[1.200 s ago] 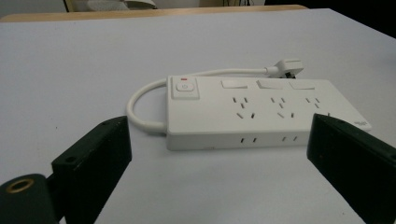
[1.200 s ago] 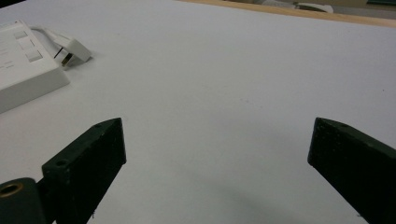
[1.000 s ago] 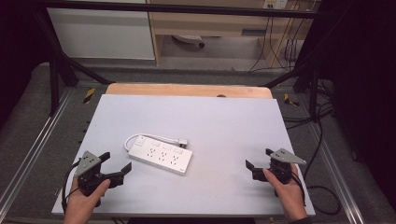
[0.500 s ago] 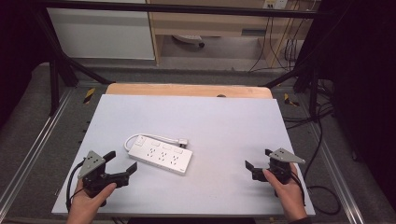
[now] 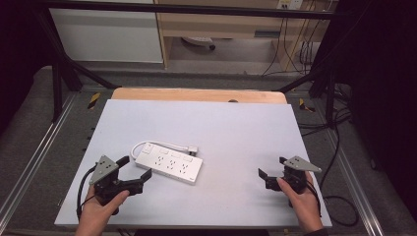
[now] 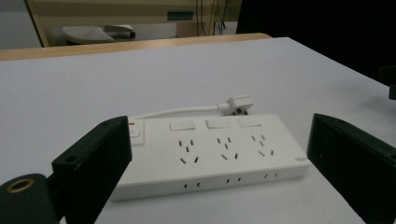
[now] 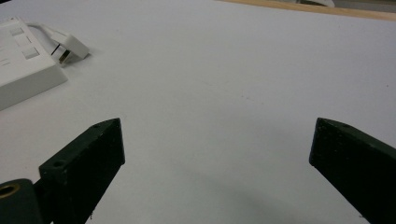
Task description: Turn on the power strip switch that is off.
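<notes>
A white power strip (image 5: 168,164) lies flat on the white table top (image 5: 231,128), left of the middle. Its short cable loops round the back to a white plug (image 5: 193,148). My left gripper (image 5: 134,167) is open just beside the strip's near left end, its jaws pointing at it. In the left gripper view the power strip (image 6: 210,149) lies close ahead between the spread jaws, with three switches, several socket rows and the plug (image 6: 238,102) behind. My right gripper (image 5: 271,167) is open at the front right, holding nothing. The right gripper view shows the strip's corner (image 7: 23,65) and plug (image 7: 70,46).
A wooden strip (image 5: 196,94) borders the table's far edge. Metal rails (image 5: 44,147) run along both sides. Cables (image 5: 339,162) lie on the floor at the right. A white cabinet (image 5: 108,34) and a wooden shelf (image 5: 221,24) stand behind the table.
My left gripper has moved right and slightly forward, up to the power strip's near left end. The right gripper and the strip have not moved.
</notes>
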Demonstrator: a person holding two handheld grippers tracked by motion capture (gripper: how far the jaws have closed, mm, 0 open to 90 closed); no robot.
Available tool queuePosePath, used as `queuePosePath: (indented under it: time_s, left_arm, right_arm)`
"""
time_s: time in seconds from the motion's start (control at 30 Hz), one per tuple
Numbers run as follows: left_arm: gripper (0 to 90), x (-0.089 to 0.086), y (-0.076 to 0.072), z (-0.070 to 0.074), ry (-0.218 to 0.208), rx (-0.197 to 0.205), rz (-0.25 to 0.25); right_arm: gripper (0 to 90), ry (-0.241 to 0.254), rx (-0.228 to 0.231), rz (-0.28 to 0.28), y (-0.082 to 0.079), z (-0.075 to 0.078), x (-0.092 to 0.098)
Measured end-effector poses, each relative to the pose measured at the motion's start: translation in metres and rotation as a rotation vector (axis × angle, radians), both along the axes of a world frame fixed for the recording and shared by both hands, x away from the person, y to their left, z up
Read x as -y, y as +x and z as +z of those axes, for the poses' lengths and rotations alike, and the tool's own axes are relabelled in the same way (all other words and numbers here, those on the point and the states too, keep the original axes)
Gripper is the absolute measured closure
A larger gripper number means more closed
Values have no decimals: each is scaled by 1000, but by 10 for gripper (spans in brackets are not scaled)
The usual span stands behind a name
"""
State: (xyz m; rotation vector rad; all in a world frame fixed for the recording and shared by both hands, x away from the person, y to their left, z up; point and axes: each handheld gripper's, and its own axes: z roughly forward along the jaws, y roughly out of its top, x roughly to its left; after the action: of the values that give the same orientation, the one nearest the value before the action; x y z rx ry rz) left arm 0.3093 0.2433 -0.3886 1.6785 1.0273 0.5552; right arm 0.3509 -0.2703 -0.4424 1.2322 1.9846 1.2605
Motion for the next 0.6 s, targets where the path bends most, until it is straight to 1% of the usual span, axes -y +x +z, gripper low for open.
queuePosePath:
  time_s: [0.1,0.23,0.3,0.33,0.37,0.4,0.43,0.5,0.53,0.6]
  left_arm:
    - [66,6,5,6,2,7,-12]
    - [66,11,8,12,-8,15,-14]
    - [68,14,12,16,-6,19,-14]
    - [73,16,15,21,-18,23,-8]
    - [73,16,15,21,-18,23,-8]
    - [73,17,19,27,-20,29,-6]
    - [73,17,21,30,-21,31,-4]
    - [73,17,25,34,-26,35,2]
    - [73,17,25,34,-26,35,2]
    - [73,18,30,39,-23,33,-1]
  right_arm:
    - [38,-1,-3,-2,0,0,0]
    - [38,1,0,-5,-1,0,0]
    - [38,2,0,-3,-1,1,0]
    - [38,-3,0,0,0,0,-1]
    - [38,-2,-1,0,0,0,-1]
    - [37,2,-3,-1,0,0,-1]
    - [37,4,-5,-3,0,0,0]
    - [36,6,-8,-5,0,0,1]
    - [36,7,-6,-6,0,0,1]
    - [36,10,-4,-7,0,0,1]
